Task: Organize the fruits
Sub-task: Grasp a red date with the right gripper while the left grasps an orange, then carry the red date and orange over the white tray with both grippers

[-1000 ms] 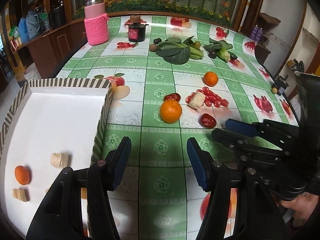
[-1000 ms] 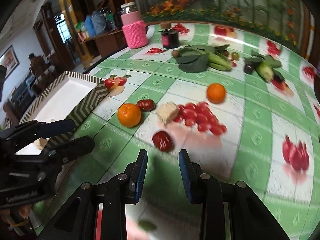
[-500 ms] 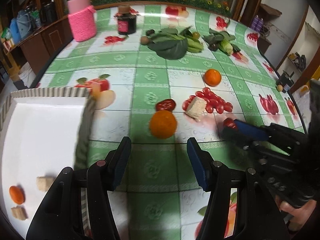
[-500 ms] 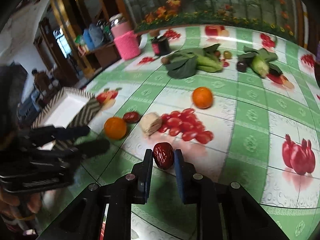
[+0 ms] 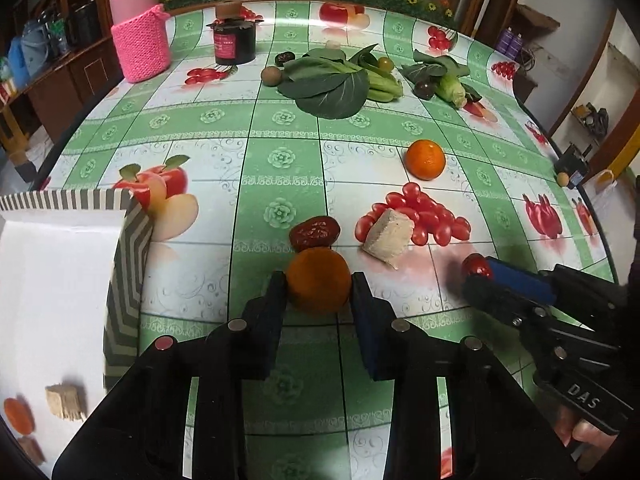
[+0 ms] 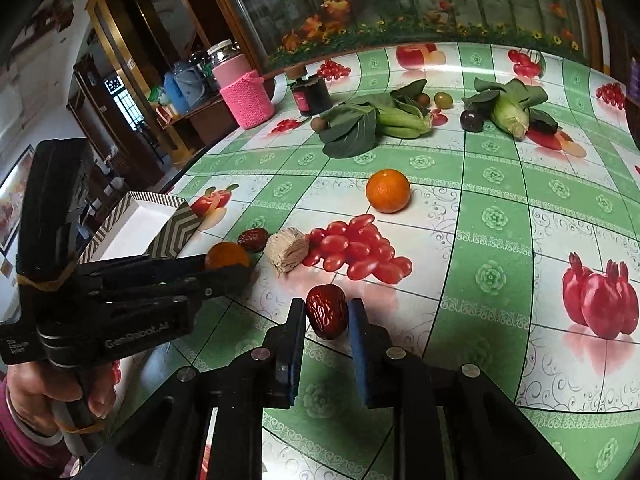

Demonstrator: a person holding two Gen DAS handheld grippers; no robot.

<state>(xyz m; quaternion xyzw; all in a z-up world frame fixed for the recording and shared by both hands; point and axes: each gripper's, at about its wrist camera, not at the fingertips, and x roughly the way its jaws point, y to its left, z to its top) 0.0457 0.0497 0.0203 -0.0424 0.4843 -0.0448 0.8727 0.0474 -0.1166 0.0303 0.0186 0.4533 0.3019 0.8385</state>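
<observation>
My left gripper [image 5: 319, 284] is shut on an orange [image 5: 318, 280] on the green tablecloth, right of the striped white box [image 5: 128, 248]. My right gripper [image 6: 325, 312] is shut on a red date [image 6: 327, 310] near the table's front. The right gripper also shows in the left wrist view [image 5: 478, 274], and the left gripper in the right wrist view [image 6: 232, 266]. A second date [image 5: 315, 232], a beige cube [image 5: 387, 234] and a second orange [image 5: 425, 159] lie on the cloth. The box holds an orange piece [image 5: 18, 416] and beige cubes [image 5: 66, 402].
Leafy greens [image 5: 340, 80], corn [image 5: 450, 88], a dark plum [image 5: 424, 89], a kiwi [image 5: 271, 76], a dark jar [image 5: 235, 42] and a pink knitted jar [image 5: 140, 36] stand at the back. Printed fruit pictures cover the cloth. The table edge curves at the right.
The left gripper has moved forward and closed on the orange. The right gripper has closed on the red date, which lay loose a second ago.
</observation>
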